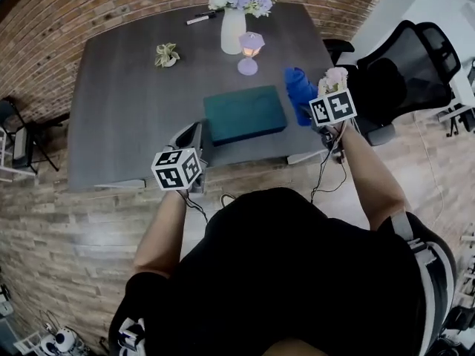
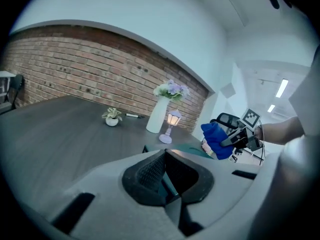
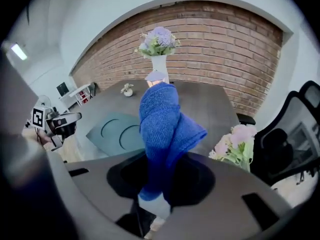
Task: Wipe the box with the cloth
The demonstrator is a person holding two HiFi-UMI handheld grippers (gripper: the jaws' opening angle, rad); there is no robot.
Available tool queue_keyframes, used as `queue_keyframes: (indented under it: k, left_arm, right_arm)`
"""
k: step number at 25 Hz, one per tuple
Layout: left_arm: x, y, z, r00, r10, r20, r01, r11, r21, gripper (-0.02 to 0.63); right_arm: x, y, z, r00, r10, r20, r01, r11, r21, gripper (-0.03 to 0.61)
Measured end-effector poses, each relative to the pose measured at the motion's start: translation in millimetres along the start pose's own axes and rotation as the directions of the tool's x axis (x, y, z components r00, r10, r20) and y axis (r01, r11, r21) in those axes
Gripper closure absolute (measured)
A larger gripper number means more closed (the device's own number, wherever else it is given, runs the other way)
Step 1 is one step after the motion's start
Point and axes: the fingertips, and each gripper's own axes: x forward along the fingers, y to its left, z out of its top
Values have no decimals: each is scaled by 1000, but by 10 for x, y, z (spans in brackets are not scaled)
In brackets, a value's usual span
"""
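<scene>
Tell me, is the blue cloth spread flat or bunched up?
Bunched up. The right gripper pinches the cloth; its folds stand up above the jaws, not on the box.

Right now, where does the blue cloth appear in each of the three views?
Head view: blue cloth, right of the teal box.
Left gripper view: cloth at centre right.
Right gripper view: cloth in the middle, between the tongs.
Shared landmark: white vase of flowers.

flat teal box [image 1: 245,114]; bunched blue cloth [image 1: 299,93] just right of it
</scene>
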Motion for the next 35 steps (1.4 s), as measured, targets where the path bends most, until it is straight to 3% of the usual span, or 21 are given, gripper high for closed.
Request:
queue_keyframes:
  k: [4,7,11,15,18,21,23,25,27,29,32,35]
  left_arm:
    - [43,-147,-29,1000,-10,-10,9,1000,-11,604]
    - [-121,-107,-52,999,39,0,-39,999,-25,604]
    - [-460,77,-174,987,157,23,-155,986,-67,604]
    - [-800,269,-274,964,263,40,-257,960,-113,604]
    - [-1040,349,-317,944,326,56,-316,939,-133,604]
    - [-1097,273,-207,932,350,99,-337,933,-126,604]
    - [-1043,150,-139,934,337,114,-325,939,-112,604]
    - [-946,10,-107,943,313,111,-303,948,-101,604]
    - [-813,-159,-63,952,283,117,-272,957,-106,604]
    - [-635,-372,36,960,246,138,-235,968,-91,604]
    - [-353,-692,202,970,188,157,-186,982,-26,604]
    - [-183,-977,254,982,119,145,-125,992,34,604]
  right_arm:
    - [51,433,19,993,115,-7,-115,991,-62,468]
    - [169,988,25,964,261,-44,-264,960,-97,468]
    - [358,1748,-57,881,459,-115,-471,873,-125,468]
    - [523,2365,70,808,570,-147,-588,794,-155,468]
    - [502,2822,128,732,664,-151,-681,712,-170,468]
    - [302,2970,186,658,747,-96,-748,634,-195,468]
    - [171,2848,273,629,777,-35,-764,609,-211,468]
    - [83,2558,395,640,768,37,-748,633,-201,468]
    - [4,2127,508,681,723,117,-699,689,-189,468]
    - [-135,1657,644,705,673,224,-645,740,-191,469]
    - [-378,963,839,739,555,381,-533,828,-173,471]
    - [-527,468,852,787,420,453,-409,903,-127,472]
